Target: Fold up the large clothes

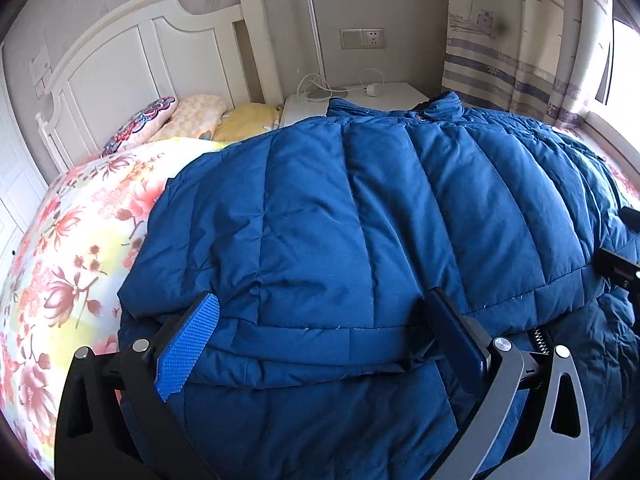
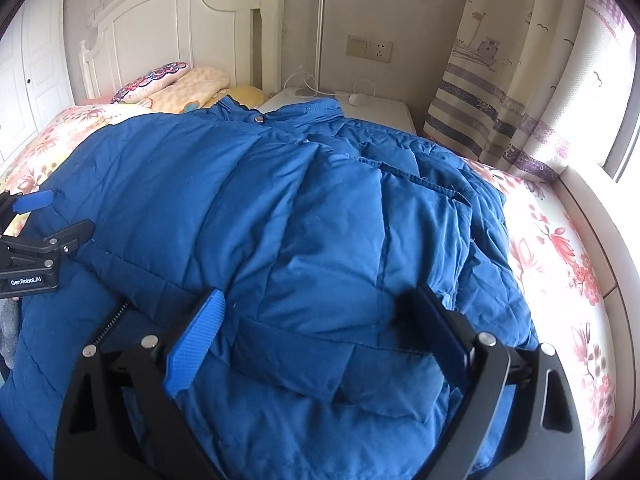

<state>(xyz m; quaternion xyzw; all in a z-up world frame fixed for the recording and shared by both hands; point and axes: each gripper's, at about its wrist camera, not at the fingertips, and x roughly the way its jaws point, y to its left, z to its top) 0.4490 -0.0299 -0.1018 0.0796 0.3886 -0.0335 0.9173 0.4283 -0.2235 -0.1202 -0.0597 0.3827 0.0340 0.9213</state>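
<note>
Left gripper point(image 1: 320, 320): two fingers point(image 1: 188, 346) on black linkage arms; one finger carries a blue pad with fine cross-hatched texture, the other shows a dark edge-on pad. The arm on the far side is grey metal with a triangular cut-out. Round silver pivot pins sit at each joint. A coiled spring point(image 1: 541, 340) lies beside the grey arm.

Right gripper point(image 2: 316, 332): same build, but both linkage arms point(image 2: 496, 392) are black, each with a triangular cut-out and silver pins. In the right wrist view, the left gripper's black body bears white lettering "GenRobot.AI" point(image 2: 25, 281).
</note>
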